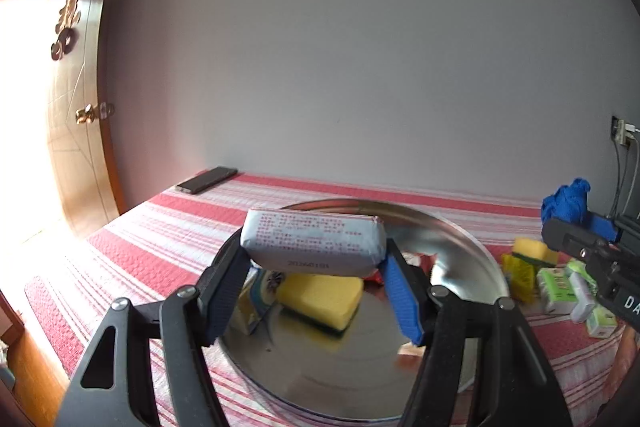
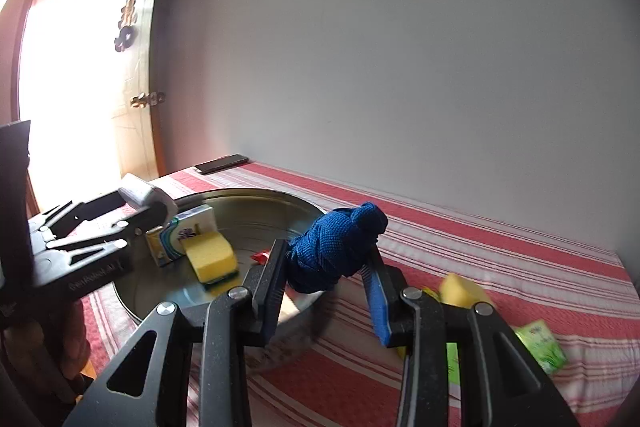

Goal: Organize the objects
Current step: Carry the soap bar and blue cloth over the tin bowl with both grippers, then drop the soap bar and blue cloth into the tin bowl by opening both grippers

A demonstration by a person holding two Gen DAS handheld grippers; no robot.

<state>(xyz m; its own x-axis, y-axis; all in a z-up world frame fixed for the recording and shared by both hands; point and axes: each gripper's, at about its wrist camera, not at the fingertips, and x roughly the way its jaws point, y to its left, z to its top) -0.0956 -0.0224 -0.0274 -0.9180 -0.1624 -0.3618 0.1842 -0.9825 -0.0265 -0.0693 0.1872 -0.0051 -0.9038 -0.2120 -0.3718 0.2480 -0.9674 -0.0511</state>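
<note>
My left gripper (image 1: 314,259) is shut on a white tissue pack with red print (image 1: 314,241), held above the round metal tray (image 1: 460,239). The tray holds a yellow sponge (image 1: 320,297), a small carton (image 1: 256,301) and a red wrapper (image 1: 374,277). My right gripper (image 2: 326,267) is shut on a knotted blue cloth (image 2: 334,247), held over the tray's right rim (image 2: 280,197). The right gripper shows in the left wrist view (image 1: 580,235). The left gripper shows in the right wrist view (image 2: 148,205).
The striped red and white tablecloth (image 1: 168,227) covers the table. A phone (image 1: 206,179) lies at the far left corner. To the right of the tray lie another yellow sponge (image 1: 530,251) and green tissue packs (image 1: 560,285). A wall stands behind, a door at left.
</note>
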